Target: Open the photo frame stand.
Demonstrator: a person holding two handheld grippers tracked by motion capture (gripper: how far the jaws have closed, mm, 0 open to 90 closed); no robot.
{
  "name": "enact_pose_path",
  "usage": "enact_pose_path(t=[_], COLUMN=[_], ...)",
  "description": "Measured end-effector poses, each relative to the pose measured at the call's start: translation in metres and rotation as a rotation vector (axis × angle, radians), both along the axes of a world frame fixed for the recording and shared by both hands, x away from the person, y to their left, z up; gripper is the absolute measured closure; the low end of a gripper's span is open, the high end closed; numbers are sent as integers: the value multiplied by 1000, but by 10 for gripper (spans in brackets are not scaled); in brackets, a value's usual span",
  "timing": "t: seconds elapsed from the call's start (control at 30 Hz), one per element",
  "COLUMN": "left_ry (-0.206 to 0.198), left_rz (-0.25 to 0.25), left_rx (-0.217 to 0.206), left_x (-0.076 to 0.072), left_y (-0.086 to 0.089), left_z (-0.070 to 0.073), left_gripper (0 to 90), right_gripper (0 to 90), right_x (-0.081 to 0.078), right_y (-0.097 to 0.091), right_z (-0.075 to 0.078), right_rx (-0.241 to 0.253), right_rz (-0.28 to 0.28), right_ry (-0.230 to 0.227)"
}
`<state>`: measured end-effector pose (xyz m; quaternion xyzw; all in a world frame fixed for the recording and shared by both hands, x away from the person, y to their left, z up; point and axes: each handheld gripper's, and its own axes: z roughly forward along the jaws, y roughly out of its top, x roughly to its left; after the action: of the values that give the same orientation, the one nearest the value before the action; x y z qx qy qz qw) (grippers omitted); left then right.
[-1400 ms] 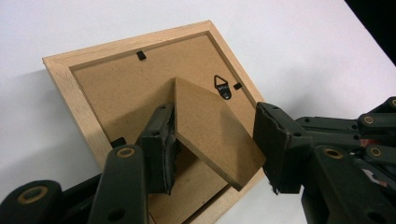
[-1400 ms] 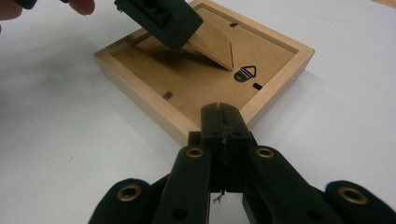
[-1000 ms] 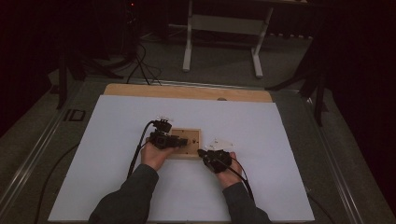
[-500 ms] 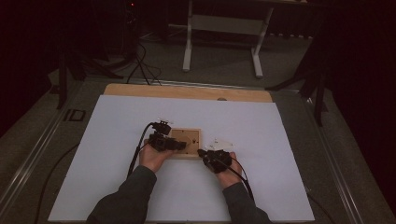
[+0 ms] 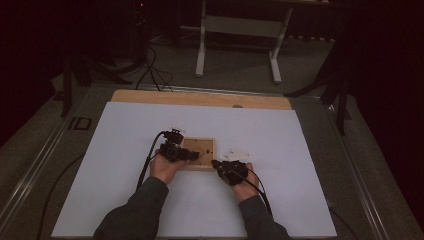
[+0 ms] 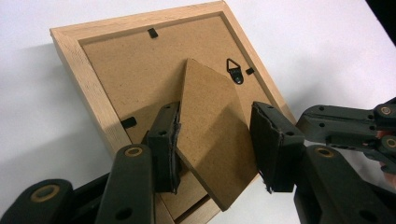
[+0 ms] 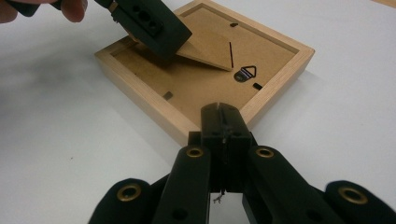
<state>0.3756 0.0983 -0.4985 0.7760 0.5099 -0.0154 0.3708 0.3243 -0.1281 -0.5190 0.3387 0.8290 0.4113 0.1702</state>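
1. Little is changing from the earlier high views: both hands are staying put at the frame, while the left claw (image 6: pixel 215 144) has just been closing its jaws, with the cardboard easel stand (image 6: pixel 212 135) between them.
2. The left claw's pads are straddling the stand; the near pad (image 6: pixel 169 147) is touching its edge while the other is standing just off it, so the stand is bracketed rather than clamped.
3. The right claw (image 7: pixel 223 122) is clenched on nothing, its joined tips resting at the near corner of the picture frame (image 7: pixel 140 100), seemingly steadying it.
4. The picture frame (image 5: pixel 199 153) is lying face down on the white worktop (image 5: pixel 300 150) between the two hands, back panel up, nearer the person's edge.
5. The frame is close to square, so no long axis is standing out; in the high view its sides are running square with the worktop. The stand is the longer piece: it is hinging near the metal hanger (image 6: pixel 235 71) and tapering towards it, with its wide free end lifted towards the left claw.
6. Judged risk: with only one pad biting, the stand could slip out and drop flat; a harder pull could crease the cardboard or tear its hinge, or drag the light frame across the worktop should the right claw lose the corner.
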Motion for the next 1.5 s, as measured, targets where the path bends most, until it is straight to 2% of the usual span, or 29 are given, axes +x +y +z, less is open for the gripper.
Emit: enact_pose_path(t=[0.23, 0.47, 0.8, 1.1, 1.37, 1.5], left_ry=[-36, -95, -203, -289, -382, -409], left_rz=[-9, -29, -53, -61, -73, -69], left_rx=[28, 65, 124, 163, 207, 212], left_x=[-4, -12, -28, -44, -59, -65], left_y=[-3, -7, -11, -14, -17, -18], left_z=[2, 6, 8, 9, 9, 7], left_gripper=[556, 556, 556, 558, 558, 558], right_gripper=[861, 808, 675, 641, 586, 556], right_x=[1, 2, 3, 4, 8, 9], right_y=[-1, -4, -10, -14, -17, -20], right_z=[1, 4, 14, 17, 21, 24], right_rx=[-11, -19, 32, 59, 87, 102], right_rz=[4, -7, -15, -31, -39, -44], right_ry=[3, 6, -2, 4, 17, 19])
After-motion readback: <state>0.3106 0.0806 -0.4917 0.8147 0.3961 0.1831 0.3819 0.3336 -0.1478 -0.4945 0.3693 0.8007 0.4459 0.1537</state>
